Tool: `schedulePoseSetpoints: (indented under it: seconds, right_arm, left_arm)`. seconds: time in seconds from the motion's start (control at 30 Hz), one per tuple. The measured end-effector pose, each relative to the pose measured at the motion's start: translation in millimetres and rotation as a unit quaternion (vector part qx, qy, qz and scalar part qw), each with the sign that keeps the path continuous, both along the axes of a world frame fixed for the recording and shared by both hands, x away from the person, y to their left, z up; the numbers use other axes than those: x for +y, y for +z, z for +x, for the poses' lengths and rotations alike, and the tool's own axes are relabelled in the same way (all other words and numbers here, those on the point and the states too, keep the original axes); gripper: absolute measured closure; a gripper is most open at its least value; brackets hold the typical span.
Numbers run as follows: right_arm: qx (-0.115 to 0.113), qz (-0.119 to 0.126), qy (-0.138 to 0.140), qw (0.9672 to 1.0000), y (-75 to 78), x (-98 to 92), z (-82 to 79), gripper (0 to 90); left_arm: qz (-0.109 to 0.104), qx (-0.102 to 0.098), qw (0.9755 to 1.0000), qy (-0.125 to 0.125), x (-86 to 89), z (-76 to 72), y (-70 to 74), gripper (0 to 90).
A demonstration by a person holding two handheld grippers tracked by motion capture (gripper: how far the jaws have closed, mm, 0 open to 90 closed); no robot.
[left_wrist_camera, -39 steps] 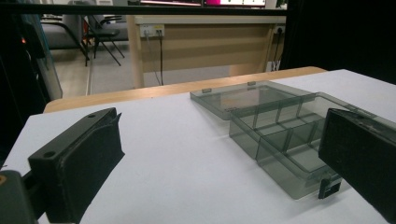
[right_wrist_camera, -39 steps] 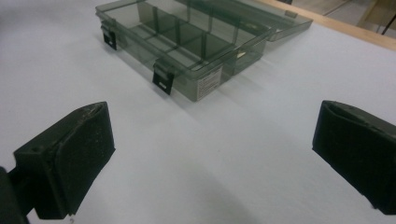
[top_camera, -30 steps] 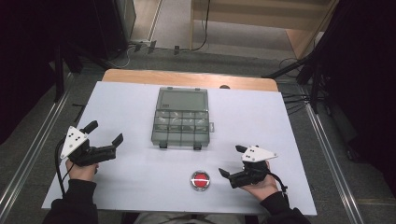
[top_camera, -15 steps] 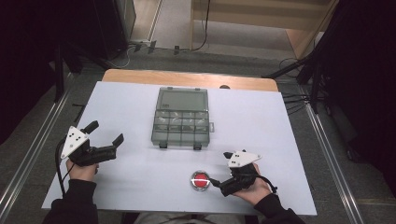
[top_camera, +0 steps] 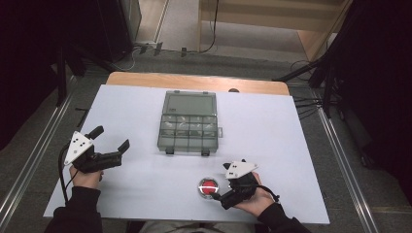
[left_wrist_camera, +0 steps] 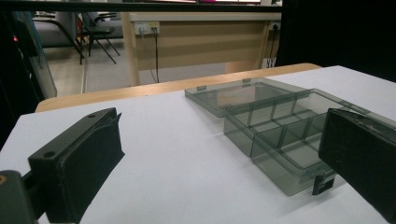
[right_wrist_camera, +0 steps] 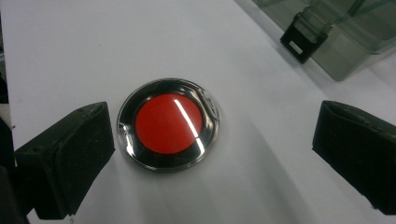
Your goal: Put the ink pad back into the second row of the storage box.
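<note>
1. The round red button with a shiny silver ring (top_camera: 209, 187) sat on the white desk (top_camera: 272, 131), near its front edge.
2. The right gripper (top_camera: 219, 190) hung right beside it, fingers wide apart.
3. The left gripper (top_camera: 111, 141) waited far left, fingers also apart.
4. An open smoky grey plastic box with little compartments (top_camera: 188, 127) lay mid-desk.

Both grippers are black; the left gripper (top_camera: 111, 143) and the right gripper (top_camera: 221, 187) each carry a pale grey three-cornered plate with small dark dots; a black cable (top_camera: 62, 172) loops from the left one; the jaws are blocky, matt black, with screw holes; the sleeves (top_camera: 73, 211) are dark.
</note>
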State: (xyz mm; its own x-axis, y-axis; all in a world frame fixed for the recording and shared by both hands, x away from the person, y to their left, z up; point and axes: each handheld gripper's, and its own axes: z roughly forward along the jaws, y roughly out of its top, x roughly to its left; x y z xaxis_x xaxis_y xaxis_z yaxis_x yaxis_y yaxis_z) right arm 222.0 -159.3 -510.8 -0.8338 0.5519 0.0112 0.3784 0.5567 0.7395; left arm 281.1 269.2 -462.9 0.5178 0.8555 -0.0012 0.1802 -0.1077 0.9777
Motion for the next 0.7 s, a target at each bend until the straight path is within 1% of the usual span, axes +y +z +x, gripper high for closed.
schedulePoseSetpoints:
  seconds: [0.07, 0.17, 0.23, 0.3, 0.4, 0.5, 0.53, 0.6, 0.63, 0.7]
  right_arm:
    - [0.002, -0.003, 0.005, 1.0000, -1.5, 4.4, -0.1, 0.0]
    - [0.010, -0.013, 0.013, 0.9998, -4.8, 11.8, -0.5, 0.0]
    - [0.011, -0.023, 0.020, 0.9995, -7.0, 15.7, -0.3, 0.0]
    - [0.014, -0.028, 0.024, 0.9992, -9.0, 19.4, -0.6, 1.0]
    - [0.020, -0.029, 0.031, 0.9989, -10.7, 22.1, -0.1, 4.9]
    - [0.022, -0.032, 0.032, 0.9987, -11.9, 23.1, 0.6, 10.6]
    - [0.028, -0.031, 0.033, 0.9986, -12.2, 23.2, 0.5, 12.8]
    - [0.031, -0.032, 0.032, 0.9985, -12.6, 23.4, 0.9, 15.2]
    - [0.032, -0.033, 0.032, 0.9985, -13.0, 23.7, 1.2, 19.1]
    - [0.029, -0.035, 0.031, 0.9985, -13.2, 24.1, 0.4, 22.4]
  left_arm:
    - [0.000, 0.001, 1.0000, 0.000, -0.3, 0.1, -0.1, 0.0]
    - [0.001, 0.000, 1.0000, -0.002, -0.6, 0.1, -0.1, 0.0]
    - [0.002, 0.001, 1.0000, -0.002, -0.8, 0.2, -0.2, 0.0]
    - [0.002, 0.001, 1.0000, -0.003, -0.8, 0.1, -0.2, 0.0]
    - [0.002, 0.001, 1.0000, -0.003, -0.9, 0.1, -0.3, 0.0]
    - [0.001, 0.001, 1.0000, -0.004, -1.0, 0.0, -0.3, 0.0]
    - [0.002, 0.001, 1.0000, -0.004, -0.9, 0.1, -0.3, 0.0]
    - [0.002, 0.002, 1.0000, -0.004, -1.1, 0.1, -0.5, 0.0]
    - [0.002, 0.002, 1.0000, -0.004, -1.1, 0.1, -0.4, 0.0]
    - [0.003, 0.002, 1.0000, -0.004, -1.3, 0.1, -0.5, 0.0]
